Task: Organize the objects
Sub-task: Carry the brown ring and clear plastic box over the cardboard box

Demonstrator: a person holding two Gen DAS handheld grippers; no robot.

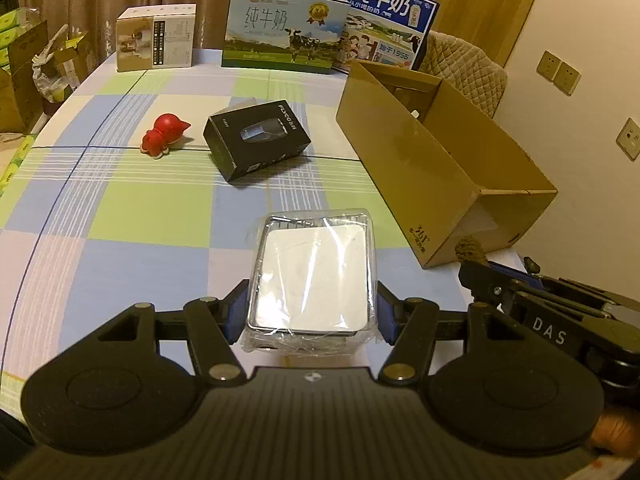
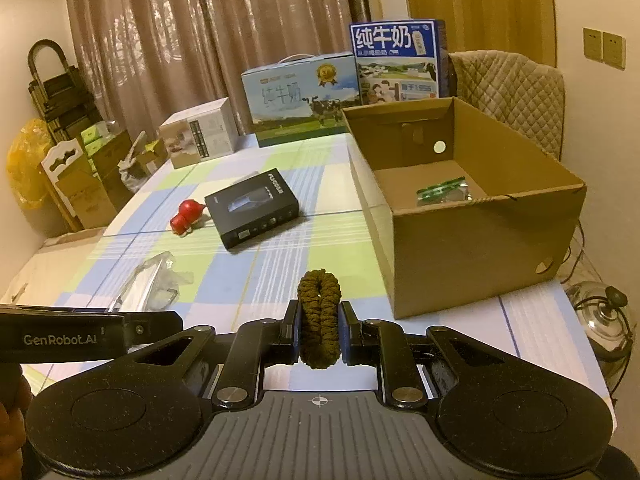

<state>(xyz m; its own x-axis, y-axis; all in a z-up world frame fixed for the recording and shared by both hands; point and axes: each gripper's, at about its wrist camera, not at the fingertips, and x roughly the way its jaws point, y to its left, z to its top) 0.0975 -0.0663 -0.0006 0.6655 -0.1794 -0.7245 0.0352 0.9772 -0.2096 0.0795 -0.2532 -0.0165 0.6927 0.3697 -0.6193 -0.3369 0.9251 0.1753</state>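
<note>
Two tongs, each with one item. Your left tongs (image 1: 311, 308) grip a clear plastic-wrapped case (image 1: 311, 276) with a white face by its two sides, its far end pointing away from you. Your right tongs (image 2: 319, 330) are clenched on one brown braided loop (image 2: 319, 320), which stands upright between the pads.

Loose on the surface (image 1: 120, 208): one red figurine (image 1: 163, 135) lying on its side, and just right of it one black box (image 1: 257, 139) lying flat. To the right stands one open cardboard box (image 2: 472, 232); one green packet (image 2: 442, 192) lies on its floor. At the far edge stand three printed cartons: one white carton (image 1: 156, 38) and two milk cartons (image 1: 282, 26).

The surface carries a checked cloth in blue, green and white. Brown curtains (image 2: 200, 40) hang behind; a quilted chair (image 2: 508, 92) stands far right, and stacked boxes (image 2: 88, 184) stand on the floor at left.
</note>
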